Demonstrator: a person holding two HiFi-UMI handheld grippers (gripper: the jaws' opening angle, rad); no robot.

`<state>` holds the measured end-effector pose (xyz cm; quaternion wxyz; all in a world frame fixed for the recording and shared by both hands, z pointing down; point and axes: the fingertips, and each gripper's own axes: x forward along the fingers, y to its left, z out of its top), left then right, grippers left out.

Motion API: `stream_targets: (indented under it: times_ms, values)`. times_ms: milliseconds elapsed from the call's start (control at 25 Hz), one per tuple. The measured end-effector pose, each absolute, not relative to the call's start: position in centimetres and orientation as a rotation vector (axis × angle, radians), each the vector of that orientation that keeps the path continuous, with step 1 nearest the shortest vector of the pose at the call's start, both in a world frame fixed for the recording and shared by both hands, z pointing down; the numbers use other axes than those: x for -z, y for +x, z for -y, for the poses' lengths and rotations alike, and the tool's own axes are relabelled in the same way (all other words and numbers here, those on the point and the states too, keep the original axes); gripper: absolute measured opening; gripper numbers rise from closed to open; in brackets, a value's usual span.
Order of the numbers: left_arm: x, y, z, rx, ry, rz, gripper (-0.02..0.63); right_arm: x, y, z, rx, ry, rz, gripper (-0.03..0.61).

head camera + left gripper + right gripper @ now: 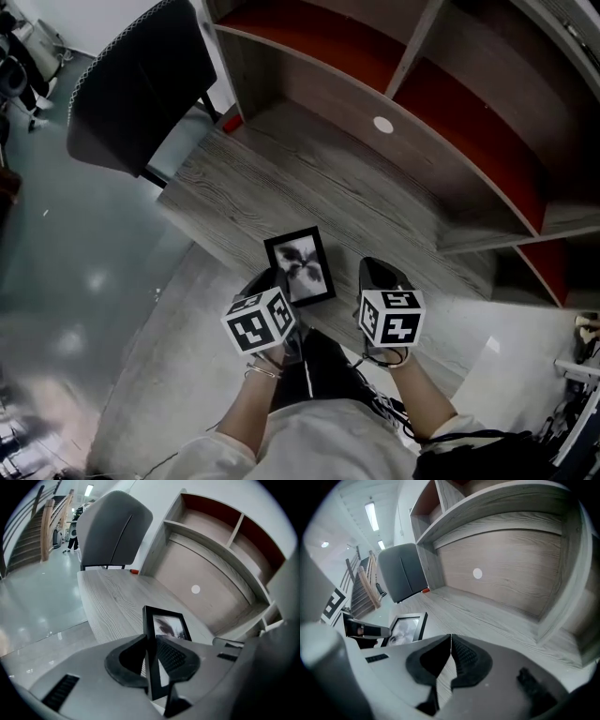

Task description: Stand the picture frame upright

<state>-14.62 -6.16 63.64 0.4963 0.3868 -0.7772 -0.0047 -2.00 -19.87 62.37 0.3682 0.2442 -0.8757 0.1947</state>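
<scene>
At desk [281,178] | left gripper [151,644] grips picture frame [169,624] | right gripper [451,641] closed

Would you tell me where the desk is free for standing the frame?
Bare desk runs from the frame back to the rear panel and left to the chair. The near edge is crowded: left gripper on the frame, right gripper beside it.

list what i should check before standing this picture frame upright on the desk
1. left gripper hold on picture frame: ok, jaws clamp its edge.
2. right gripper free: ok, jaws together, nothing between.
3. frame upright: not ok, its face tilts upward in the head view.
4. desk spot by the frame: ok, bare wood.
5. frame's back stand out: cannot tell, back hidden.
</scene>
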Motion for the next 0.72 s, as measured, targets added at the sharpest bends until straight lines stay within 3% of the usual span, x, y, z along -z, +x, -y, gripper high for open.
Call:
stream_targets:
  times_ms: [720]
  values:
    - [-55.1,-13.1,12.8,-0.086,1.307,1.882,0.078,-54.5,2.3,23.4,-0.578,1.008,2.325,0.032]
